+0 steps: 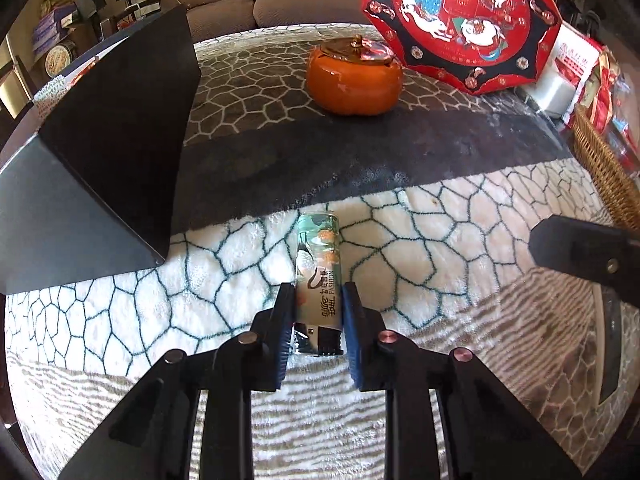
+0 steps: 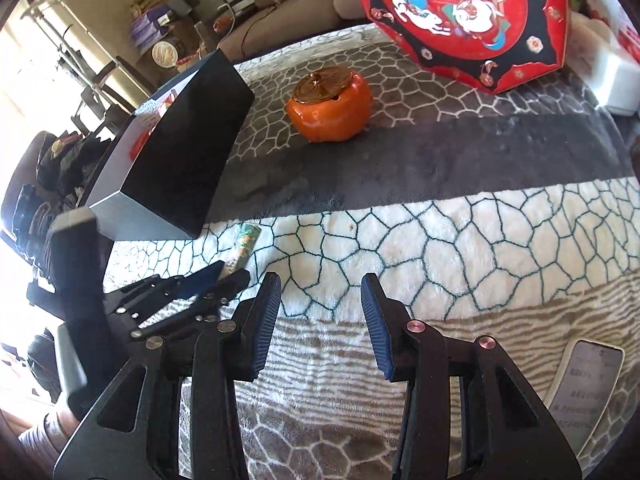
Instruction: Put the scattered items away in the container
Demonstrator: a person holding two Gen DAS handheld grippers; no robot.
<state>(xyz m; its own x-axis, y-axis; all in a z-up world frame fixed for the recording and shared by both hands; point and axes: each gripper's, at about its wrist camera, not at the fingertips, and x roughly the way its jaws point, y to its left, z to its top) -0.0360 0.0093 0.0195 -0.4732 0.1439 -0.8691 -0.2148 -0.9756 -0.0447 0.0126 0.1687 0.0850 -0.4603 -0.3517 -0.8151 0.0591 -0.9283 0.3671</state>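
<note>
A patterned green-and-white lighter (image 1: 319,264) sits between the pads of my left gripper (image 1: 318,296), which is shut on its lower end, over the white fleece blanket. The lighter also shows in the right wrist view (image 2: 245,246), with the left gripper (image 2: 224,276) around it. A black box (image 1: 120,152) stands just left of the lighter; it also shows in the right wrist view (image 2: 188,152). My right gripper (image 2: 320,292) is open and empty above the blanket, to the right of the left gripper.
An orange pumpkin-shaped jar (image 1: 354,80) with a gold lid stands at the back. A red octagonal gift box (image 1: 460,20) leans behind it. A wicker basket (image 1: 604,168) is at the right edge. A phone (image 2: 584,388) lies at the front right.
</note>
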